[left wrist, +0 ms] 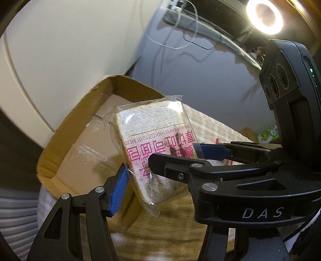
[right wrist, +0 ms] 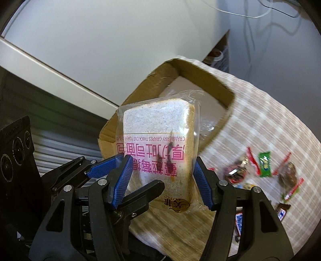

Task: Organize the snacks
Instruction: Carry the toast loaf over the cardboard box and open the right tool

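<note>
Right wrist view: the clear-wrapped slice of cranberry toast bread (right wrist: 158, 144) is pinched by both the right gripper (right wrist: 162, 180) and left gripper (left wrist: 160, 166), held at 6 o'clock of the open brown cardboard box (right wrist: 202, 72). Uneven release could twist the slippery wrapper, so the slice may be dropped outside.

Bright ring light (left wrist: 264, 16) glare upper right, dim surroundings, motion blur, heavy fisheye edge distortion.

Your bread pack (right wrist: 158, 148) sits between both grippers, up above the surface (right wrist: 260, 124). The cardboard box (right wrist: 202, 76) is right behind it, open side toward you. Loose snack packets (right wrist: 264, 163) lie on the surface right of the pack, well apart from the box.
</note>
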A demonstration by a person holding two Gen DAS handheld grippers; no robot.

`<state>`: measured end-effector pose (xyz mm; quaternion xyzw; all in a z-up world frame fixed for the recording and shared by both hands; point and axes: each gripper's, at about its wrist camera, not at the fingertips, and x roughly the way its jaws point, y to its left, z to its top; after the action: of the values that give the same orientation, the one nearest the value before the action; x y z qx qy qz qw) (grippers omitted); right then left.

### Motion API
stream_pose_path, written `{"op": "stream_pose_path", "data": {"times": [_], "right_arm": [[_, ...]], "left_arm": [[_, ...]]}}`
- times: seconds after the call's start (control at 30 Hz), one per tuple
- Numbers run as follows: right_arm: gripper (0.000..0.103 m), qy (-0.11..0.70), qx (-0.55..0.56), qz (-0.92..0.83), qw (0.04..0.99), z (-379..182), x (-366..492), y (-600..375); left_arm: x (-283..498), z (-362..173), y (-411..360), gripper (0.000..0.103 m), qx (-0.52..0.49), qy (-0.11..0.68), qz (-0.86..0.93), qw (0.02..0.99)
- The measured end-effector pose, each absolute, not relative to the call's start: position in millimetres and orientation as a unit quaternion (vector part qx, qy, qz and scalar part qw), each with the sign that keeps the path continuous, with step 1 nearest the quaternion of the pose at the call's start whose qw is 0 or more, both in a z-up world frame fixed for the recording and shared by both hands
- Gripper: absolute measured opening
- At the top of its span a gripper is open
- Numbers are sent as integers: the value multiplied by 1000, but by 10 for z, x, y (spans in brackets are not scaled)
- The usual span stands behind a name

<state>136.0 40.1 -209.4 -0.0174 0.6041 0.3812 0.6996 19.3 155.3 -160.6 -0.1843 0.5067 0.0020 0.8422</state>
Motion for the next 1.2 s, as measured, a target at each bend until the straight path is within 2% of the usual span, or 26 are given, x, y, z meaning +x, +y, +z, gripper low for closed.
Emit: {"op": "stream_pose_path", "data": {"times": [0.53, 1.2], "right_arm": [[64, 607, -51, 400, 684, -2186, 1270, 815], [64, 591, -72, 377, 709, -1996, 1156, 709]], "left_arm": [[121, -1676, 1909, 55, -207, 511, 37, 833], [22, -1690, 1889, 55, -179, 514, 48, 837]]}}
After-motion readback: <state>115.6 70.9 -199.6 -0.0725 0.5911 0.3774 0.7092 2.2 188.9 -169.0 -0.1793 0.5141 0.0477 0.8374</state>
